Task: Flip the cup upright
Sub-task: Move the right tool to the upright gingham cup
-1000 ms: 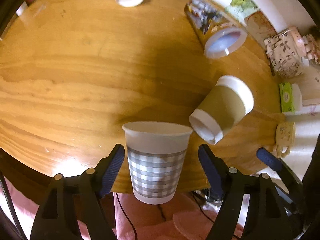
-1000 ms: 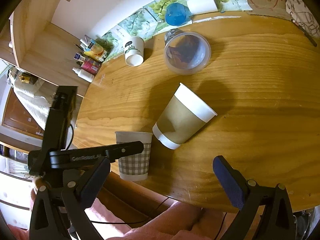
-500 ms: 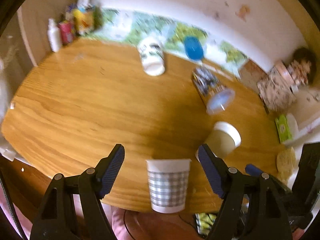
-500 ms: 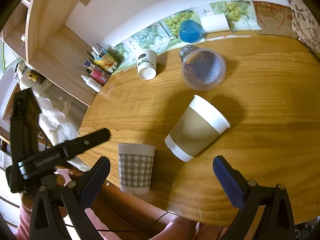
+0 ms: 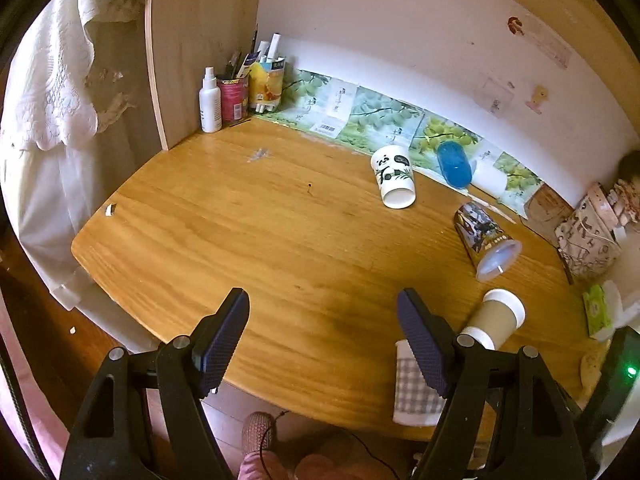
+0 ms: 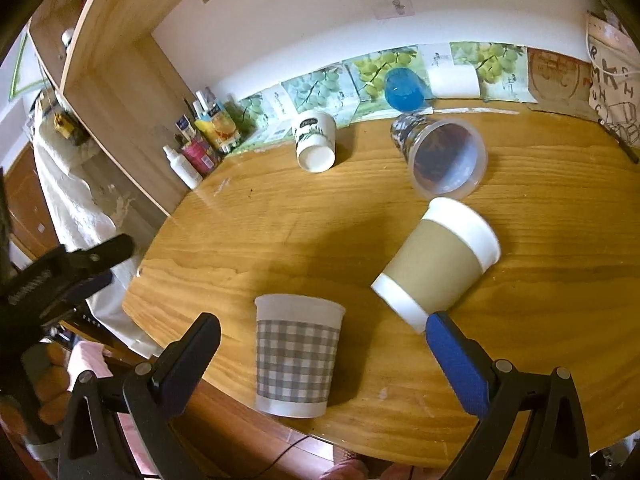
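While both grippers hang with jaws spread wide and nothing between them, the gingham-print plastic cup (image 6: 297, 356) stands upright, mouth up, near the front edge of the glossy wood-grain table (image 6: 240, 248). Right gripper (image 6: 320, 356) frames it without touching; left gripper (image 5: 322, 340) is over bare wood. A brown-sleeved paper cup (image 6: 438, 260) lies on its side just beside it

Large hand-drawn letters R, M, K, H, C legible on patterned bag (image 6: 612, 76) at right; barcode on wall sheet (image 5: 328, 128), digits unreadable.
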